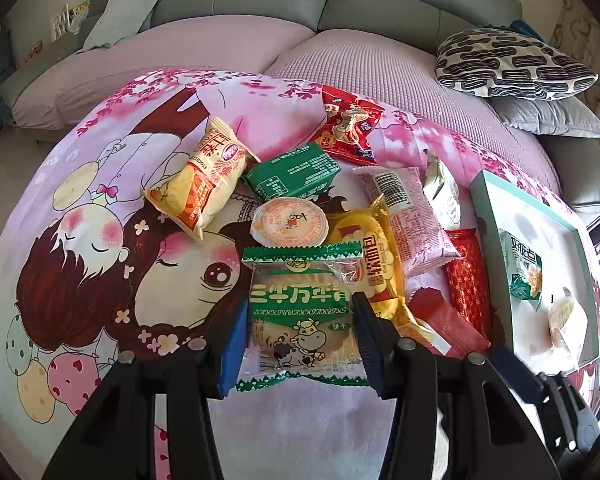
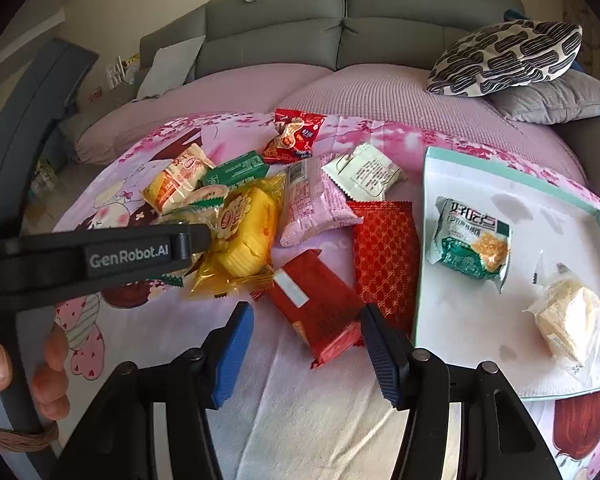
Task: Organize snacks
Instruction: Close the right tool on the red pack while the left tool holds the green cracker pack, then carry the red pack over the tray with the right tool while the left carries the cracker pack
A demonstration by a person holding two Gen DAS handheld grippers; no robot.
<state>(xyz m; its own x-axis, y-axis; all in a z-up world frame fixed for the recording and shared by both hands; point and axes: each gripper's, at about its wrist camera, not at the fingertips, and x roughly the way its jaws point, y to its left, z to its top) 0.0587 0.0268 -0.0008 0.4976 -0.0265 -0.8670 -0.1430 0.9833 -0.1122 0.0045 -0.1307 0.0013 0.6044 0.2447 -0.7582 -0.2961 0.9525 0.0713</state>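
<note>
My left gripper is shut on a green and white biscuit packet with a cartoon cow, held by its two sides above the pile of snacks. That gripper also shows from the side in the right wrist view, with a hand on its handle. My right gripper stands open low over the printed cloth. A dark red packet lies between and just ahead of its fingers, and the pads are clear of it. A white tray with a teal rim lies to the right.
The tray holds a green and white packet and a clear-wrapped pale cake. On the cloth lie a yellow bread packet, a pink packet, a red patterned packet and several more. Sofa cushions sit behind.
</note>
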